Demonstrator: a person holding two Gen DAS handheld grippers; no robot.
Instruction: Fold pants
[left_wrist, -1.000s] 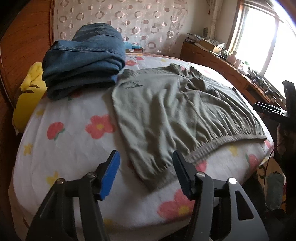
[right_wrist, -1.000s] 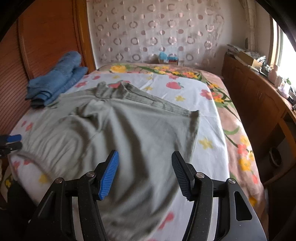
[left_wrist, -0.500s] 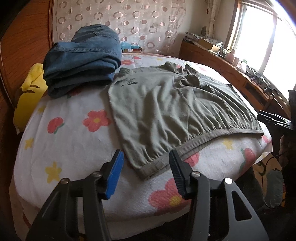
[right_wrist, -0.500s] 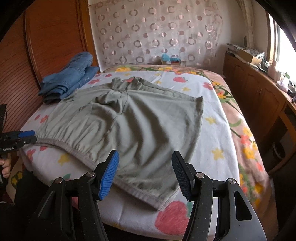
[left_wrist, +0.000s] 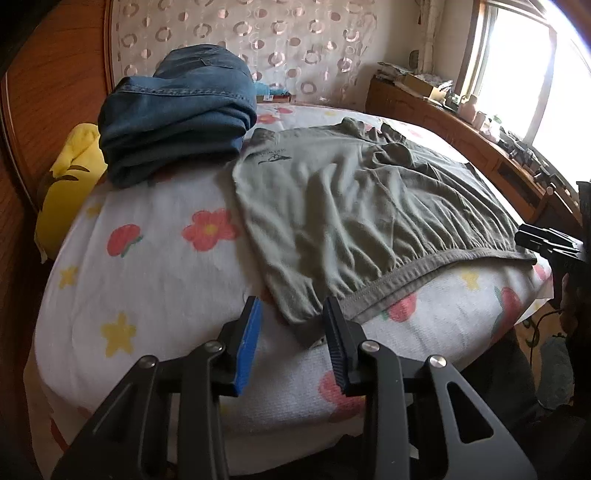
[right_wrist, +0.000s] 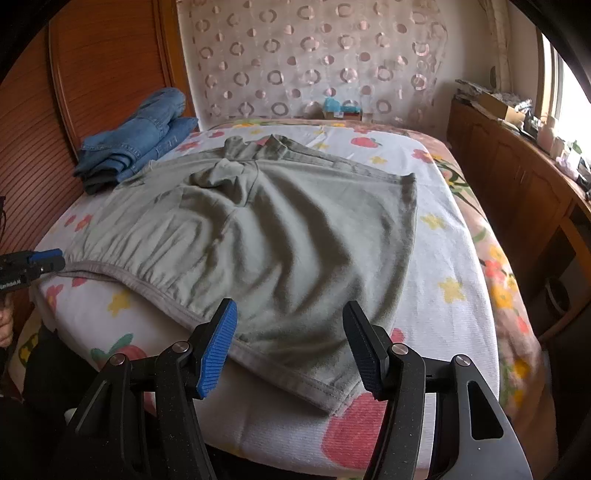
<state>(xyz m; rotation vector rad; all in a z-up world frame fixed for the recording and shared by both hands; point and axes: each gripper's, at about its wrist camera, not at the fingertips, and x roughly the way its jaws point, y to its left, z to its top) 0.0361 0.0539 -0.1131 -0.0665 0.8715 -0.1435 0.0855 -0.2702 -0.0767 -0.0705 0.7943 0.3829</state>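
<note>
Grey-green shorts (left_wrist: 354, 206) lie spread flat on the flowered bed sheet (left_wrist: 155, 258), waistband toward me; they also show in the right wrist view (right_wrist: 280, 236). My left gripper (left_wrist: 291, 325) is open and empty, its jaws either side of the near left corner of the waistband, just short of it. My right gripper (right_wrist: 291, 332) is open wide and empty, hovering above the near right corner of the shorts. The right gripper shows at the right edge of the left wrist view (left_wrist: 546, 240), and the left gripper at the left edge of the right wrist view (right_wrist: 33, 262).
A stack of folded blue jeans (left_wrist: 177, 110) sits at the bed's far left, also in the right wrist view (right_wrist: 136, 144). A yellow cushion (left_wrist: 66, 192) lies by the wooden headboard. A cluttered wooden cabinet (right_wrist: 524, 173) runs along the right, under the window.
Both grippers have drawn back toward the bed's near edge, and the shorts now lie flat and still. The left jaws have narrowed a little around the waistband corner.
</note>
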